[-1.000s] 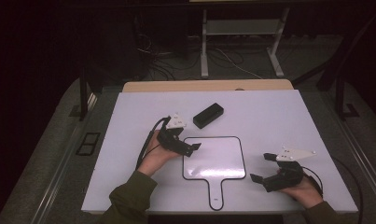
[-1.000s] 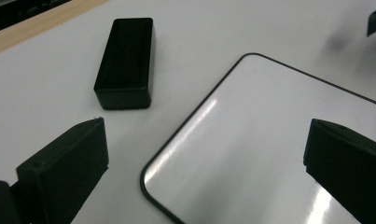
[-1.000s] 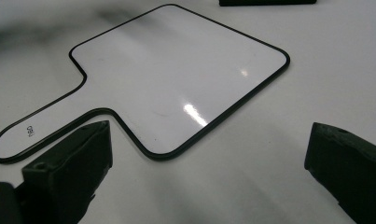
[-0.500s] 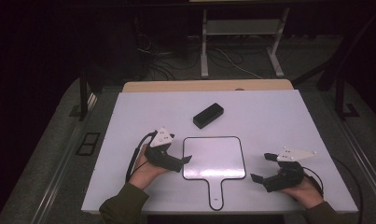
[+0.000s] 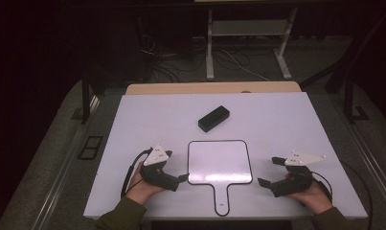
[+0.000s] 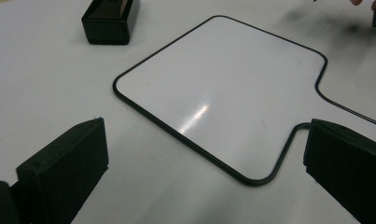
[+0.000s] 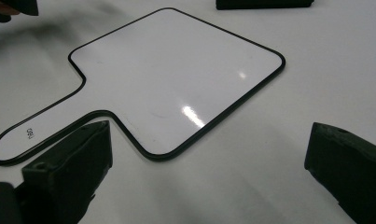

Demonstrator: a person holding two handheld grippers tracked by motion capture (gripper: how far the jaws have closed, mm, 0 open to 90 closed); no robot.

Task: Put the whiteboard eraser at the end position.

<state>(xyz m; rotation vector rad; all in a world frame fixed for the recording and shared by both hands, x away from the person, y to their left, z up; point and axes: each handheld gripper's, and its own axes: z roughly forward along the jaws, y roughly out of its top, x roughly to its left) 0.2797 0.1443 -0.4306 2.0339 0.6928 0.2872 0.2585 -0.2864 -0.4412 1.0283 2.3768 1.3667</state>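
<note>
A white paddle-shaped board with a thin black rim (image 5: 219,162) lies flat at the table's middle, its handle pointing at the front edge. My left gripper (image 5: 177,175) rests just off the board's front left corner, jaws wide open and empty. In the left gripper view the board (image 6: 223,84) lies ahead between the spread jaws of the gripper (image 6: 204,161). My right gripper (image 5: 269,171) sits to the right of the board, open and holding nothing. In the right gripper view its jaws (image 7: 206,156) frame the board (image 7: 176,70).
A small black block (image 5: 213,118) lies behind the board, also seen as a black block (image 6: 108,18) in the left gripper view. The white tabletop (image 5: 286,124) ends in a wooden strip at the back. Cables trail from both grippers.
My left gripper has slid back toward the person, from the board's far left corner down to its front left corner. The right gripper has stayed put.
</note>
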